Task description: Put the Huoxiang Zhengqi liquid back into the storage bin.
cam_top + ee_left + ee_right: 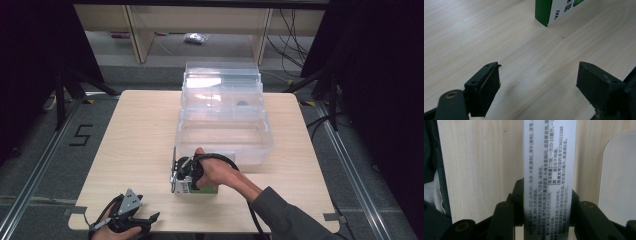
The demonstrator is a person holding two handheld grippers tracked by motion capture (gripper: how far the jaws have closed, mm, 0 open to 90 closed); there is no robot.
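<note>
Right claw [548, 220]: you are clamping it on the white-and-green box [549, 170] | box: sitting on the desk [135, 145] just in front of the clear plastic bin [225, 135] | left claw [539, 87]: you are holding it wide, nothing between, well left of the bin, near the desk's front edge

Black two-jaw gripper [131, 218] (grey three-cornered plate on top), trailing black cable, grey sleeve [290, 215]
</note>
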